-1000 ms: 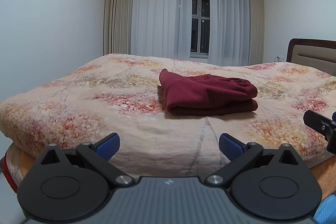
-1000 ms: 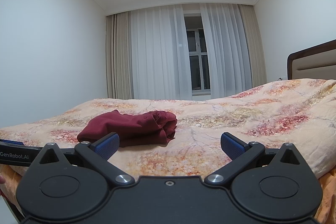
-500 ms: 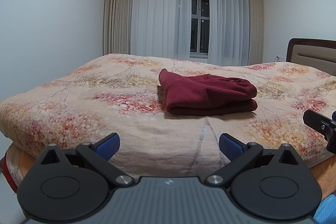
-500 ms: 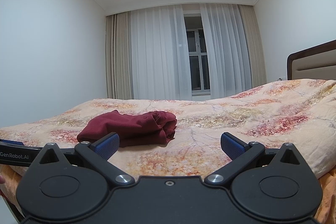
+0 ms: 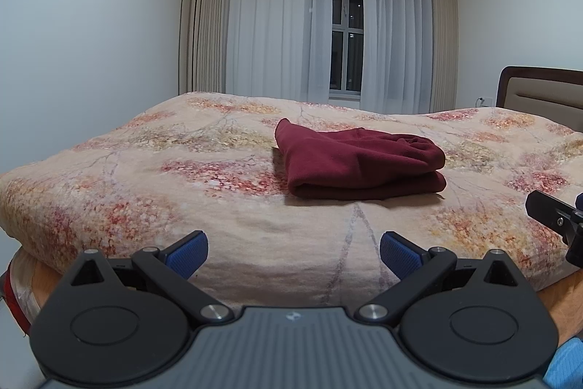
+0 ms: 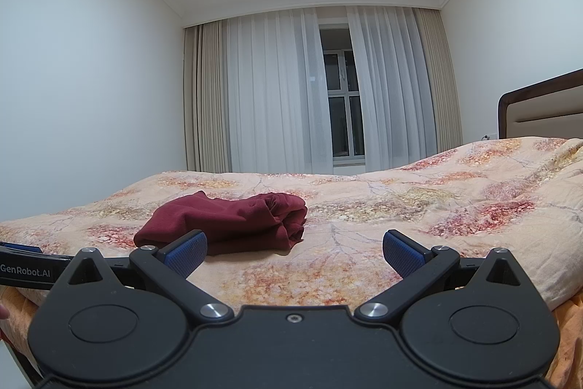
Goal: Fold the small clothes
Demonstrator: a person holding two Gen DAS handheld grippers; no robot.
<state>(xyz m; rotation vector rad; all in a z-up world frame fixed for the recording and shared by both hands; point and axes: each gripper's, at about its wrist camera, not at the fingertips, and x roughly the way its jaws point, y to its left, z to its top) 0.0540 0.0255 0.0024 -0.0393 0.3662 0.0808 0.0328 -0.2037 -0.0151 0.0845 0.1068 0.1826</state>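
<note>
A dark red garment (image 5: pixel 360 163) lies folded in a compact stack on the floral bedspread (image 5: pixel 182 192); it also shows in the right wrist view (image 6: pixel 233 225), left of centre. My left gripper (image 5: pixel 293 252) is open and empty, held back at the bed's near edge, well short of the garment. My right gripper (image 6: pixel 294 252) is open and empty, also at the near edge, to the right of the garment. The right gripper's body shows at the far right of the left wrist view (image 5: pixel 557 221).
The bed fills the foreground, with a padded headboard (image 5: pixel 543 97) at the right. White curtains (image 5: pixel 284 35) and a dark window (image 5: pixel 346 39) stand behind the bed. Plain walls on both sides.
</note>
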